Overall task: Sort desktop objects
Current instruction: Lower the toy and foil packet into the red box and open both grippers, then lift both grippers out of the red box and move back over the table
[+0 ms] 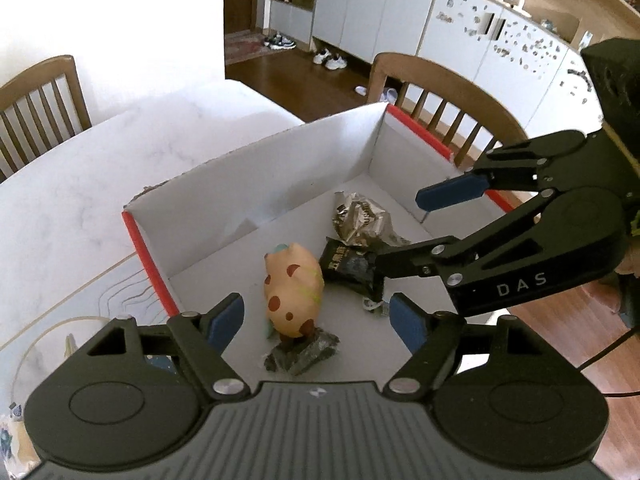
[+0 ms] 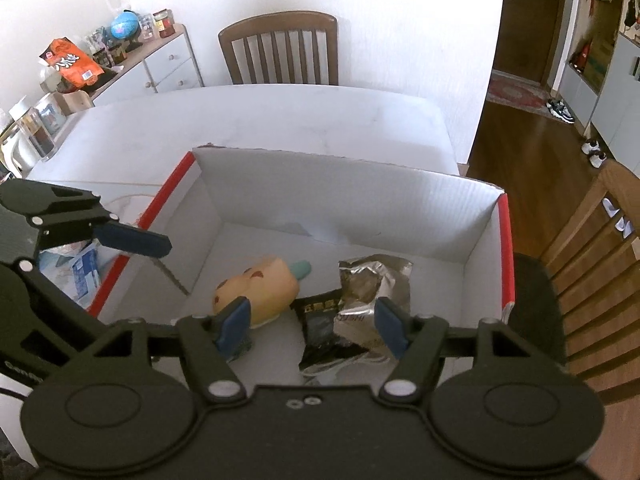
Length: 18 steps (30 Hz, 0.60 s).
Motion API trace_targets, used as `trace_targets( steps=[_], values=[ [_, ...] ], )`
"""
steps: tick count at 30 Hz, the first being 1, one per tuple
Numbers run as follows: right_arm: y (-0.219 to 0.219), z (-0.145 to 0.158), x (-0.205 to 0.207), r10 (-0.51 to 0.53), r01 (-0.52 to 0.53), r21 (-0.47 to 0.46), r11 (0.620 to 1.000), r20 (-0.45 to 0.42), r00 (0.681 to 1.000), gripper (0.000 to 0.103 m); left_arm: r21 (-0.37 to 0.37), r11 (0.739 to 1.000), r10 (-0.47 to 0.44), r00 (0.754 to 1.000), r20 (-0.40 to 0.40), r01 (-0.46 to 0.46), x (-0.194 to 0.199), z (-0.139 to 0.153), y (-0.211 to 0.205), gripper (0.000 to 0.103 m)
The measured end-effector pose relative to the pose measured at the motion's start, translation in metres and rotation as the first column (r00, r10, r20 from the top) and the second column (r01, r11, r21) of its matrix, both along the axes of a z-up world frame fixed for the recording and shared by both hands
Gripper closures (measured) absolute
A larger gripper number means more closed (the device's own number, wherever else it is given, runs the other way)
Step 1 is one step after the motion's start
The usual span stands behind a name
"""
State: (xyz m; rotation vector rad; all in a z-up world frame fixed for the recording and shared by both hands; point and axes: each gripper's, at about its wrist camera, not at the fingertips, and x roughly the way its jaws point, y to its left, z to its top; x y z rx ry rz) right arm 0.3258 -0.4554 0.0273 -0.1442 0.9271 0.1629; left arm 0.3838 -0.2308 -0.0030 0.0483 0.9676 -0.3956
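Both the left tongs (image 1: pixel 316 320) and right tongs (image 2: pixel 312 326) gape empty above the red-edged white box (image 2: pixel 344 196) on the tabletop (image 2: pixel 248 120). Inside lie a spotted toy (image 1: pixel 294 290), a silver packet (image 2: pixel 376 280) and a black packet (image 1: pixel 350 270), with bare floor toward the far wall; chairs (image 2: pixel 280 48) crowd the tabletop's edges.

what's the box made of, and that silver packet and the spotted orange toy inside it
Box: white corrugated cardboard, matte; fluting lines show on its wall.
Silver packet: metallised foil or plastic, shiny and crinkled.
Spotted orange toy: probably soft rubber or vinyl, smooth and matte.
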Motion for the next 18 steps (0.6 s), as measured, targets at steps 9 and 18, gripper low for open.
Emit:
trace_targets(
  steps=[9, 18],
  values=[
    [0.012, 0.003, -0.021, -0.006, 0.005, 0.021, 1.000, 0.011, 1.000, 0.030, -0.039, 0.999, 0.031, 0.999, 0.035, -0.029, -0.026, 0.010, 0.023, 0.024],
    [0.035, 0.005, -0.036, 0.010, -0.011, 0.030, 0.999, 0.034, 0.999, 0.023, -0.090, 0.995, 0.040, 0.997, 0.072, -0.033, -0.056, 0.020, 0.041, 0.019]
  ],
)
